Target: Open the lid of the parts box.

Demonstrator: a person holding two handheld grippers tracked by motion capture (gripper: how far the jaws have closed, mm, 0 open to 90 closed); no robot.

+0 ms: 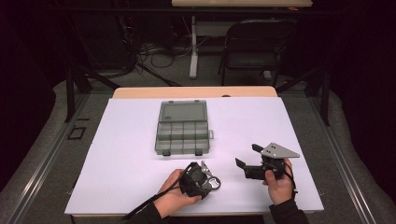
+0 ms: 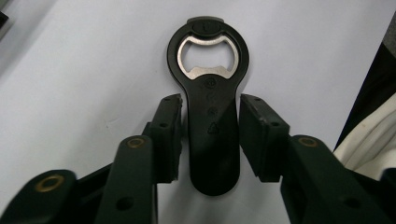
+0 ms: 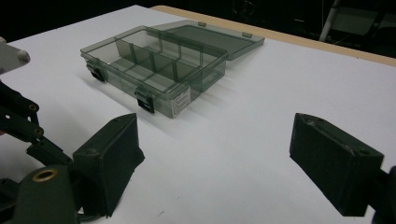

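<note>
A black bottle opener [image 2: 210, 116] with a metal mouth lies flat on the white table [image 2: 84, 60], its head pointing away from my left gripper [image 2: 210, 100]. The jaws stand open on either side of its handle, close to it, with the left one slightly apart. In the high view the left gripper [image 1: 208, 177] is low at the front edge and the bottle opener [image 1: 214, 183] is beside it. My right gripper [image 1: 246, 155] hovers at the front right, wide open and empty, aimed left. In its own view the right gripper [image 3: 217, 144] faces a compartment box [image 3: 154, 70].
The smoky clear compartment box [image 1: 183, 133] sits at the table's middle with its lid [image 1: 182, 111] laid open toward the back and its compartments bare. A folding chair [image 1: 254, 46] and floor cables [image 1: 159, 53] lie beyond the far edge.
</note>
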